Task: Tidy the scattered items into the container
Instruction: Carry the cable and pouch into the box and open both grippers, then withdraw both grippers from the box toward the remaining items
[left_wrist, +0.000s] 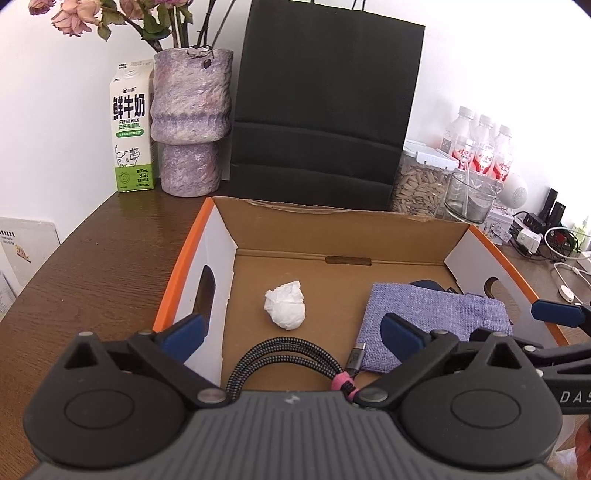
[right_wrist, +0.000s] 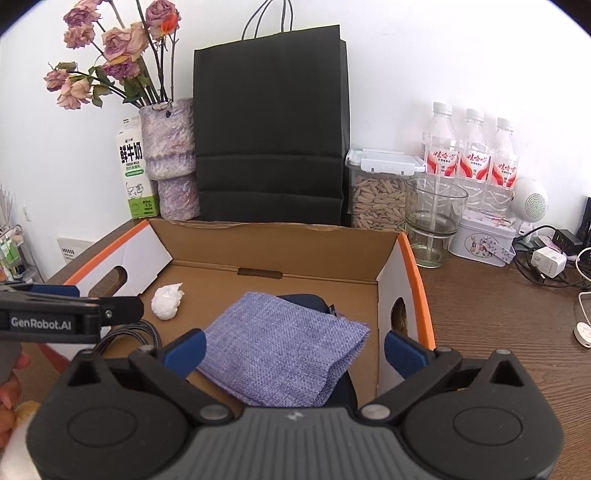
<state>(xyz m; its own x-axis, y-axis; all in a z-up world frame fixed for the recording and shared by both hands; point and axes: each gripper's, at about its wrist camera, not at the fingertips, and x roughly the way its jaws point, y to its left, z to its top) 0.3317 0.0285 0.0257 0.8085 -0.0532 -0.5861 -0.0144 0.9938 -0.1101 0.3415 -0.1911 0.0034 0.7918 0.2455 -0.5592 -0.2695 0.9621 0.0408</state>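
My two wrist cameras looked forward and down from close above the near rim; both shared the box (left_wrist: 325, 229) (right_wrist: 280, 240) and the bag (left_wrist: 325, 96) (right_wrist: 273, 125).

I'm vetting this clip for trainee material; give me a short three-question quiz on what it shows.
1. True or false: the crumpled tissue lies inside the cardboard box.
2. What lies on the dark item at the box's right side? A) purple cloth B) milk carton C) glass
3. Fill in: both the left tool and the right tool are ____.

Key: 1 true. 2 A, the purple cloth. 3 open, holding nothing; the braided cable lies loose below the left one.
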